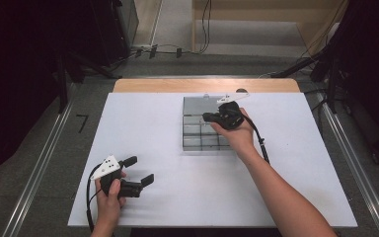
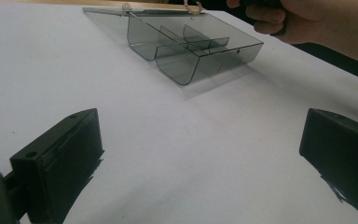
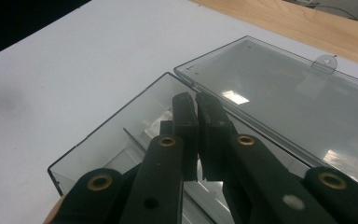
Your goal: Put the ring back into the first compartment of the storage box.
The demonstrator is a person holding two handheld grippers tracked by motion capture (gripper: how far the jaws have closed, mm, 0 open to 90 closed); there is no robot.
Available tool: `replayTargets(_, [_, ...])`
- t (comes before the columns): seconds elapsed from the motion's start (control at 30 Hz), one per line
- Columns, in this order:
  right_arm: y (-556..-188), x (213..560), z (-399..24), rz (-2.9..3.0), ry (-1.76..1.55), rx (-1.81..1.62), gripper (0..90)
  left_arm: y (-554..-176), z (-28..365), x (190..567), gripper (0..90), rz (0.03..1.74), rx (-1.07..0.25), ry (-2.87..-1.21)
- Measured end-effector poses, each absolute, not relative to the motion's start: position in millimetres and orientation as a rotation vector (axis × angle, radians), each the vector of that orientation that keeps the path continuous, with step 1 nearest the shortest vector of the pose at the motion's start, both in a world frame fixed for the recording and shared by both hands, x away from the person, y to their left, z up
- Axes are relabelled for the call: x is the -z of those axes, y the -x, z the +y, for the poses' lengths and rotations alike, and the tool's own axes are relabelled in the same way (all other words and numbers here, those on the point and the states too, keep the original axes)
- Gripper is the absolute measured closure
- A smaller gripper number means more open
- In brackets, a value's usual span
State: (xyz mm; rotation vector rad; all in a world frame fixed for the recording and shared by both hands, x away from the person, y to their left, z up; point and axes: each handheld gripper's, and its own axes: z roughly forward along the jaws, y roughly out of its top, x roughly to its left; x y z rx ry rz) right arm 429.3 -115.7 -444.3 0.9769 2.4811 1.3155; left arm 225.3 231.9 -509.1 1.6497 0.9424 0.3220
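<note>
Right gripper (image 3: 196,100) hovering over smoky clear plastic compartment box (image 1: 202,129), jaws nearly touching, nothing between them. Box sitting directly below tips; flat hinged lid (image 3: 279,93) lying open just beyond them. Left gripper (image 1: 139,170) resting well short of box on white table (image 1: 143,118), jaws spread wide, empty.

Likely next: closing lid. Advice: keeping tips narrow, catching lid's far edge, avoiding thin dividers (image 2: 193,39). Walls glossy, rigid, corners rounded.

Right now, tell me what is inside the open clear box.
The clear box shows only its own dividers and bare compartments. The right gripper, jaws shut, reaches over it and covers the compartments beneath, so those cannot be checked. The lid lies open flat.
</note>
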Motion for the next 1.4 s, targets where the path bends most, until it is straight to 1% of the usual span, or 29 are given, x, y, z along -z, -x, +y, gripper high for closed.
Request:
replayTargets(0.67, [-434.5, 460.4, -89.7, 2.513, -0.989, -1.292, 84.5, -225.3, 231.7, 509.1, 0.0, 0.942, -0.322, -1.651])
replayTargets(0.73, [-435.1, 460.2, -90.4, 2.52, -0.993, -1.316, 79.6, -225.3, 231.7, 509.1, 0.0, 0.941, -0.321, -1.651])
replayTargets(0.8, [-435.0, 459.7, -91.8, 2.546, -0.977, -1.334, 77.6, -225.4, 231.7, 509.1, 0.0, 0.941, -0.321, -1.651])
replayTargets(1.07, [-431.9, 454.1, -99.9, 2.527, -0.947, -1.39, 45.0, -225.4, 232.1, 509.1, 0.0, 0.94, -0.319, -1.652])
replayTargets(1.2, [-428.4, 451.5, -105.6, 2.527, -0.927, -1.412, 34.7, -225.3, 231.8, 509.1, 0.0, 0.928, -0.325, -1.662])
replayTargets(1.33, [-425.0, 449.5, -113.0, 2.529, -0.909, -1.417, 20.3, -225.0, 230.9, 508.9, 0.0, 0.92, -0.331, -1.672])
replayTargets(1.4, [-423.7, 448.5, -117.5, 2.524, -0.908, -1.419, 14.5, -224.9, 231.1, 508.8, 0.0, 0.919, -0.332, -1.671])
